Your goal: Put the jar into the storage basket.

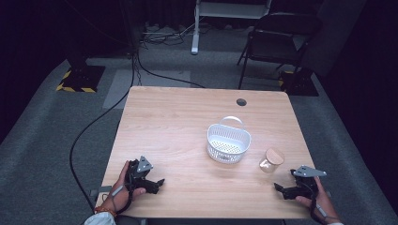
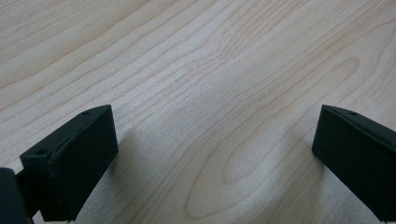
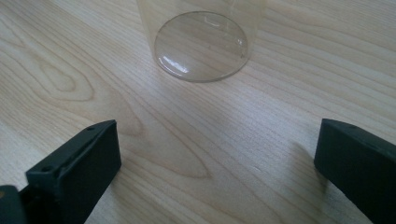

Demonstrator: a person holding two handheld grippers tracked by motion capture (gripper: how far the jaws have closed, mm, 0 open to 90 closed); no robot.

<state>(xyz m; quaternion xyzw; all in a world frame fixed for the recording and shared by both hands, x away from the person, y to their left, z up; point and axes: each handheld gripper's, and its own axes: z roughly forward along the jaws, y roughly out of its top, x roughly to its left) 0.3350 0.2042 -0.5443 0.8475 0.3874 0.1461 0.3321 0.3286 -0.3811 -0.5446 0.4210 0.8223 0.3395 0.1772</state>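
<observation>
A small clear glass jar (image 1: 271, 161) with a wooden lid stands upright on the table, right of a white perforated plastic basket (image 1: 228, 143) with a handle. My right gripper (image 1: 279, 189) rests near the table's front right edge, just in front of the jar, jaws wide open and empty. In the right gripper view the jar's glass base (image 3: 201, 44) sits ahead of the jaws, apart from them. My left gripper (image 1: 159, 183) lies at the front left, open, with only bare wood (image 2: 210, 116) between its jaws.
The light wooden table (image 1: 178, 122) has a round cable hole (image 1: 241, 101) near its far edge. Beyond it stand a dark chair (image 1: 277, 42), a white desk leg (image 1: 195, 28) and cables on grey carpet.
</observation>
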